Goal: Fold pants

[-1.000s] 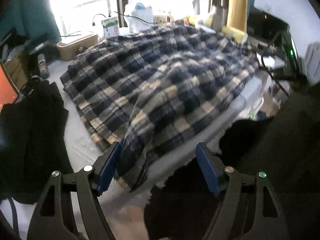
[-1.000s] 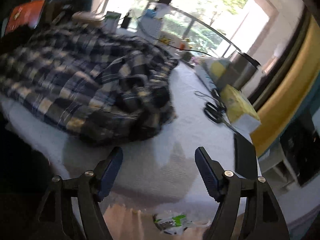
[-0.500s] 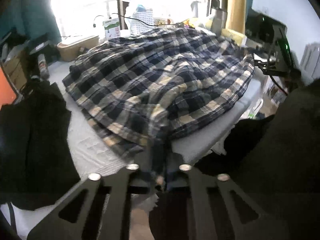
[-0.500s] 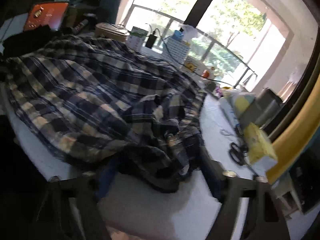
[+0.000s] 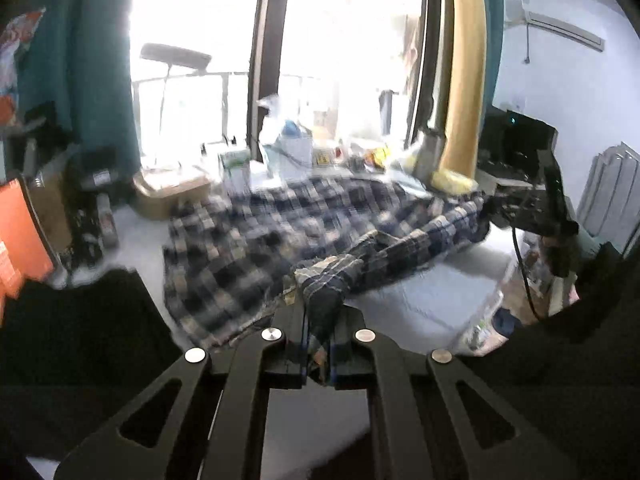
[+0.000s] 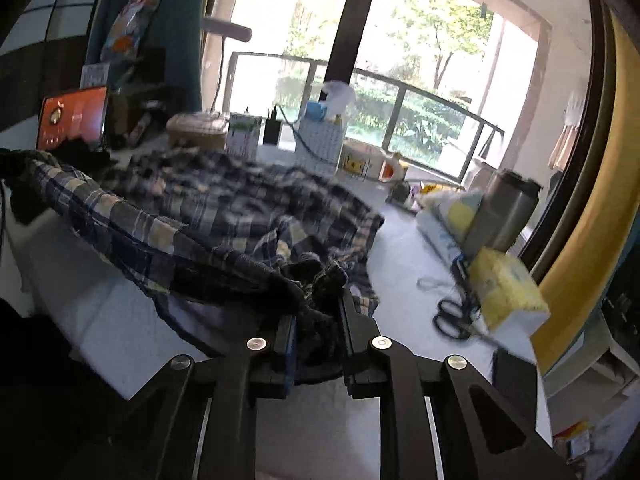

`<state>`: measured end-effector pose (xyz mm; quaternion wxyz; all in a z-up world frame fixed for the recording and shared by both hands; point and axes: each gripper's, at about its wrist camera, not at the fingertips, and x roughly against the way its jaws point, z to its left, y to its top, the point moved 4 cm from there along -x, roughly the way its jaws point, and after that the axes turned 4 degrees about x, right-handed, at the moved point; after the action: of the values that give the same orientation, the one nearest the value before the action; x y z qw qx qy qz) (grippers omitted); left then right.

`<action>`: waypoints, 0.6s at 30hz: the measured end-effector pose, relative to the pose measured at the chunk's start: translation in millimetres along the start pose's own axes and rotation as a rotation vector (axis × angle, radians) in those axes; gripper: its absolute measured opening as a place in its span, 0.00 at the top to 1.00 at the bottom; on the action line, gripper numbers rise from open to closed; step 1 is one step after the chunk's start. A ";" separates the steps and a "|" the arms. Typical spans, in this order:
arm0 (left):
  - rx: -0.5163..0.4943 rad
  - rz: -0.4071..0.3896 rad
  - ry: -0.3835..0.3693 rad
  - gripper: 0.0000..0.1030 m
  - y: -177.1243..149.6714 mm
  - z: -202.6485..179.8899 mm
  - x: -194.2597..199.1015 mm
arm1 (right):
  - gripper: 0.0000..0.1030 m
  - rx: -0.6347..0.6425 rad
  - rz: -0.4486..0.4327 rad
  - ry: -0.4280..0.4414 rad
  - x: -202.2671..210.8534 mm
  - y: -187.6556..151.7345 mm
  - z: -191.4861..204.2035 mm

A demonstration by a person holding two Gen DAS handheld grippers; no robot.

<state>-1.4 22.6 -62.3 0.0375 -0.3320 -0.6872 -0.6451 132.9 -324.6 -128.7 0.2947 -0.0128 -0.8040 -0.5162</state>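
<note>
Pants stretch crosswise, edge pinched between both closing grippers.

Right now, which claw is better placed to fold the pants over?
Probably the left claw: it pinches a lifted edge of the pants cleanly. The right claw is closing on a thick, bunched wad.

Scissors are lying on the white table just beside a yellow tissue box. A steel tumbler is standing behind that box. A white basket and an orange screen are sitting farther back.
</note>
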 end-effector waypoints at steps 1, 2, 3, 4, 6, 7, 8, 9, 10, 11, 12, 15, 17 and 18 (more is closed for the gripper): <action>-0.007 -0.011 0.001 0.95 9.8 2.4 -1.1 | 0.82 0.003 -0.006 0.001 0.7 4.1 -1.2; -0.015 -0.021 0.007 0.95 15.1 4.1 -1.6 | 0.82 0.003 -0.018 -0.005 1.6 10.1 -4.0; -0.024 -0.031 0.018 0.95 25.6 8.3 -5.4 | 0.82 -0.004 -0.028 -0.004 1.8 16.8 -7.9; -0.022 -0.034 0.021 0.95 35.5 13.9 -10.9 | 0.82 -0.011 -0.039 -0.003 2.5 22.1 -11.6; -0.029 -0.044 0.035 0.95 50.0 22.9 -21.8 | 0.82 -0.047 -0.068 0.000 -0.4 37.2 -22.8; -0.037 -0.043 0.046 0.95 52.7 25.4 -25.6 | 0.82 -0.071 -0.084 0.002 -3.2 44.8 -28.7; -0.045 -0.042 0.061 0.95 58.2 30.3 -33.0 | 0.82 -0.092 -0.094 0.003 -6.2 50.6 -33.2; -0.040 -0.040 0.076 0.95 64.9 36.4 -41.9 | 0.82 -0.115 -0.103 0.004 -11.3 57.4 -37.8; -0.029 -0.038 0.081 0.95 69.0 41.5 -48.3 | 0.82 -0.131 -0.107 0.002 -16.5 62.4 -40.3; -0.012 -0.036 0.089 0.95 74.2 49.1 -57.9 | 0.82 -0.147 -0.111 -0.005 -23.2 68.6 -43.1; -0.004 -0.035 0.095 0.95 77.0 54.1 -63.4 | 0.82 -0.158 -0.113 -0.013 -29.8 73.6 -45.5; 0.019 -0.034 0.114 0.95 87.4 69.9 -82.2 | 0.82 -0.187 -0.107 -0.029 -55.5 86.8 -50.9; 0.028 -0.039 0.114 0.95 93.1 75.8 -88.7 | 0.82 -0.215 -0.102 -0.024 -72.6 93.3 -55.2; 0.033 -0.043 0.115 0.95 97.4 81.5 -94.5 | 0.82 -0.228 -0.098 -0.022 -80.1 95.6 -58.1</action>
<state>151.9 53.2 -37.1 0.0684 -0.2787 -0.7016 -0.6522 256.8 -305.9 -72.0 0.2569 -0.0122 -0.7430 -0.6179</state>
